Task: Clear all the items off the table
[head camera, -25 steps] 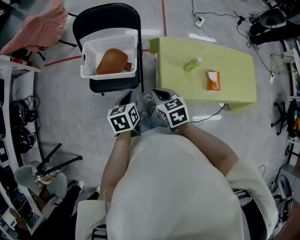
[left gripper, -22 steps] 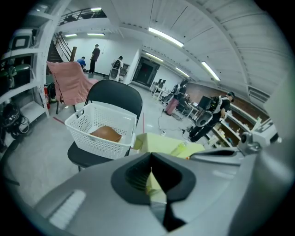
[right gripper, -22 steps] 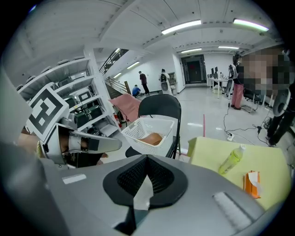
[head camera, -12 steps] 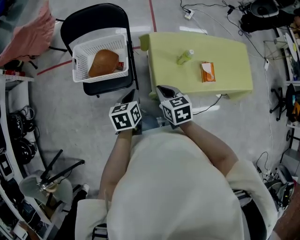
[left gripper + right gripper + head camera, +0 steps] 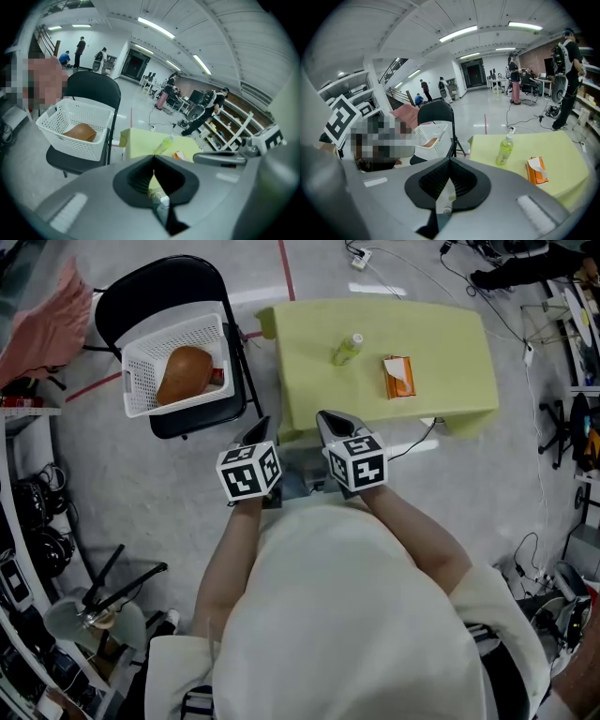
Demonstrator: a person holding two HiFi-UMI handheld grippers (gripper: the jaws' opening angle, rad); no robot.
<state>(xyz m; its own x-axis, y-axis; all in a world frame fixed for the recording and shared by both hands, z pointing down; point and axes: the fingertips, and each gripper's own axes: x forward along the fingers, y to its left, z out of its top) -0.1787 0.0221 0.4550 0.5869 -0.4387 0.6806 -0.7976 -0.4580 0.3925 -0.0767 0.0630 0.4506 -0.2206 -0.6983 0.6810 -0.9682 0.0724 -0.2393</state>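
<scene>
Pressing together on nothing: left gripper (image 5: 153, 158) and right gripper (image 5: 449, 160) jaws.

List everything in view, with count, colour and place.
table: 1, yellow-green, ahead of the person
bottle: 1, green, upright on table
tissue box: 1, orange, on table, right of bottle
chair: 1, black, left of table
basket: 1, white, on chair seat
brown item: 1, in basket
pink cloth: 1, far left
left gripper: 1, grey, shut, empty, near table's front edge
right gripper: 1, grey, shut, empty, beside the left one
</scene>
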